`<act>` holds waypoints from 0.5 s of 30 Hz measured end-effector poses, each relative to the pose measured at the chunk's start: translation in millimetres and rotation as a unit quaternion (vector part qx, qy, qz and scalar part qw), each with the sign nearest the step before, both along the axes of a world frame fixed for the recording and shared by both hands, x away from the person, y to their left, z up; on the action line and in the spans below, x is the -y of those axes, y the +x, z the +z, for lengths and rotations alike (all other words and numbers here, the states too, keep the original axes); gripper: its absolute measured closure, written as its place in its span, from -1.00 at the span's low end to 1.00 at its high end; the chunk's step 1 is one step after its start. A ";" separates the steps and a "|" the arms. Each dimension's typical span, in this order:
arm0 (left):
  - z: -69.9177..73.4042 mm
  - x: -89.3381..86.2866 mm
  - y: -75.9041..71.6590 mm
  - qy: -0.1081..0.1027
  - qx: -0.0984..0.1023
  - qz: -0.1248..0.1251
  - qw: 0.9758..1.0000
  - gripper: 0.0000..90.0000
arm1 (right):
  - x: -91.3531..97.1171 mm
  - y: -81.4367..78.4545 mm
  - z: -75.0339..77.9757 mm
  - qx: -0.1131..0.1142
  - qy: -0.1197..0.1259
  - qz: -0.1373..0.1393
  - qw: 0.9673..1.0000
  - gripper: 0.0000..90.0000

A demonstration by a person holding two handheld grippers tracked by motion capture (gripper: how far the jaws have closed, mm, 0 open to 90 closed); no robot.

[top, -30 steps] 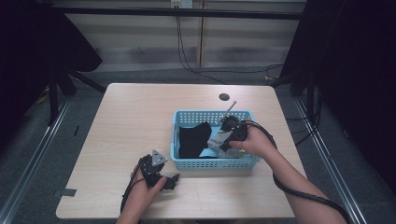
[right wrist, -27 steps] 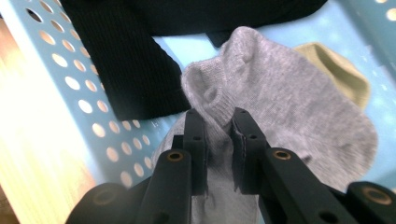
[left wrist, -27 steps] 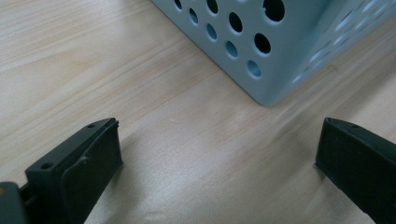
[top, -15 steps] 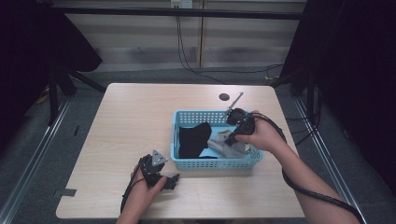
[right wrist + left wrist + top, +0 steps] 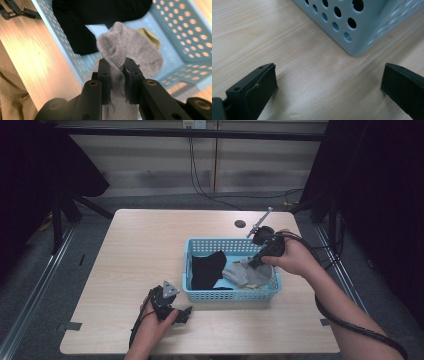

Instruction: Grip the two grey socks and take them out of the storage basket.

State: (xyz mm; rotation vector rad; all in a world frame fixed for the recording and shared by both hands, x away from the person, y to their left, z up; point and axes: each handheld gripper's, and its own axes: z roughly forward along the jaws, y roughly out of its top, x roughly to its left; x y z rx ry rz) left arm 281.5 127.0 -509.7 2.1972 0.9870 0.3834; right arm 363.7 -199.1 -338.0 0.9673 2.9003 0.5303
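Right gripper point(image 5: 117, 72) has its jaws pinched tight on the grey sock point(image 5: 130, 53), clamped across the ribbed cuff, and from the high view that same right gripper point(image 5: 256, 262) is over the right end of the blue basket point(image 5: 189, 270), the grey sock point(image 5: 245, 272) draped below it with most of its length lying in the basket. Soft, light, floppy stuff, this: it will sag and swing from wherever it is held, and my read is that the cuff is the smart place to take it, since the doubled knit gives the pads something thick to bite. A black garment point(image 5: 207, 269) lies just beside it in the basket, touching or nearly so, and could drag along if the knits snag. There's a yellowish bit of cloth point(image 5: 147, 35) underneath too. Left gripper point(image 5: 172, 309) rests on the counter point(image 5: 140, 245) near the basket's front left corner, jaws spread wide with nothing between them. Pale wood-grain counter, a small dark round mark point(image 5: 240, 224) near its far edge, dark curtains either side, cables trailing down the back wall.
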 end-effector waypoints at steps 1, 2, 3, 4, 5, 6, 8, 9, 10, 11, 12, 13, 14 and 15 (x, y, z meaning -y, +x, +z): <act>0.0 0.0 0.0 0.000 0.000 0.000 1.000 -1.00 | 6.0 0.4 4.5 0.001 0.002 -0.002 1.000 0.72; 0.0 0.0 0.0 0.000 0.000 0.000 1.000 -1.00 | 8.2 0.6 6.0 0.003 0.001 -0.005 1.000 0.72; 0.0 0.0 0.0 0.000 0.000 0.000 1.000 -1.00 | 8.2 0.6 6.0 0.003 0.001 -0.005 1.000 0.72; 0.2 -0.1 0.0 0.001 -0.001 -0.001 1.000 -1.00 | 11.4 1.0 7.8 0.004 0.000 -0.009 1.000 0.72; 0.3 -0.1 0.0 0.001 -0.001 0.000 1.000 -1.00 | 14.5 1.5 9.4 0.004 -0.002 -0.012 1.000 0.72; 0.2 0.0 0.0 0.001 -0.001 0.000 1.000 -1.00 | 20.8 2.0 12.0 0.006 -0.001 -0.016 1.000 0.72; 0.3 -0.1 0.0 0.001 -0.001 0.000 1.000 -1.00 | 25.0 1.5 13.6 0.004 -0.002 -0.019 1.000 0.72; 0.3 -0.1 0.0 0.001 -0.001 0.000 1.000 -1.00 | 25.0 1.5 13.6 0.004 -0.002 -0.019 1.000 0.72; 0.3 -0.1 0.0 0.001 -0.001 0.000 1.000 -1.00 | 30.3 1.0 14.6 0.005 -0.002 -0.022 1.000 0.71; 0.2 -0.1 0.0 0.001 -0.001 0.000 1.000 -1.00 | 33.0 0.7 14.9 0.005 -0.003 -0.024 1.000 0.71; 0.2 -0.1 0.0 0.001 -0.001 0.000 1.000 -1.00 | 33.0 0.7 14.9 0.005 -0.003 -0.024 1.000 0.71; 0.2 0.0 -0.1 0.001 -0.001 0.000 1.000 -1.00 | 36.0 0.4 14.9 0.005 -0.003 -0.024 1.000 0.71; 0.3 0.0 -0.1 0.001 -0.001 0.000 1.000 -1.00 | 41.8 -0.3 14.9 0.004 -0.004 -0.029 1.000 0.71; 0.0 0.1 0.0 0.000 0.000 0.000 1.000 -1.00 | 41.8 -0.3 14.9 0.004 -0.004 -0.029 1.000 0.71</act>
